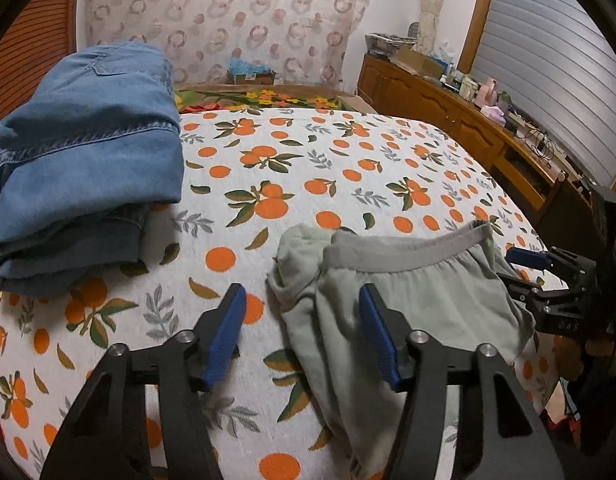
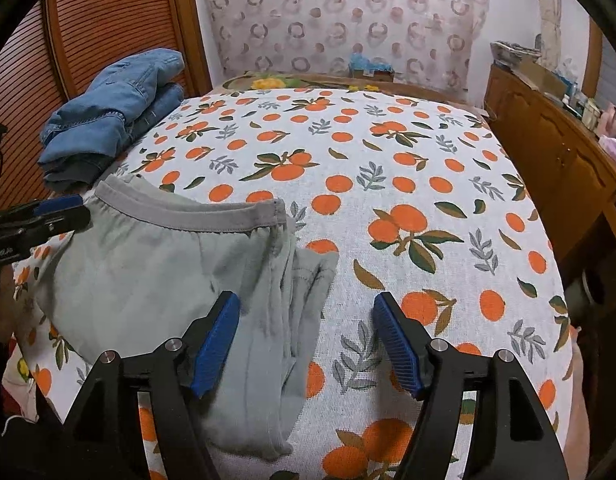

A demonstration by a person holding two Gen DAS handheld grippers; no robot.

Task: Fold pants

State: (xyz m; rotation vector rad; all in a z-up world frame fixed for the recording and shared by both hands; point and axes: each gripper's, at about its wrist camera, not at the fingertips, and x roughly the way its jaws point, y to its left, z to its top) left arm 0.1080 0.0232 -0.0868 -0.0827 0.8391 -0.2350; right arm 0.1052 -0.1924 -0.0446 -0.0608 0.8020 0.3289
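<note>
At the far left of the bed, a stack of folded blue jeans [image 1: 84,152] sits on the orange-print bedspread [image 1: 328,184], up against a slatted wooden door [image 2: 104,20]. Nearer the front edge lie the pale grey-green pants [image 1: 408,300], partly folded, their grey elastic waistband [image 1: 404,254] turned toward the far side and a bunched leg trailing off toward the near edge. The left gripper [image 1: 302,332] hovers over the left edge of the pants with its blue-padded jaws spread wide, gripping nothing. The right gripper [image 2: 306,340] hangs above the pants' right edge, jaws likewise wide apart and empty, one blue pad [image 2: 216,344] over the fabric and the other over bare bedspread. Along the right wall runs a wooden sideboard [image 1: 440,100] crowded with small items, beside a grey roller shutter [image 1: 548,60].
</note>
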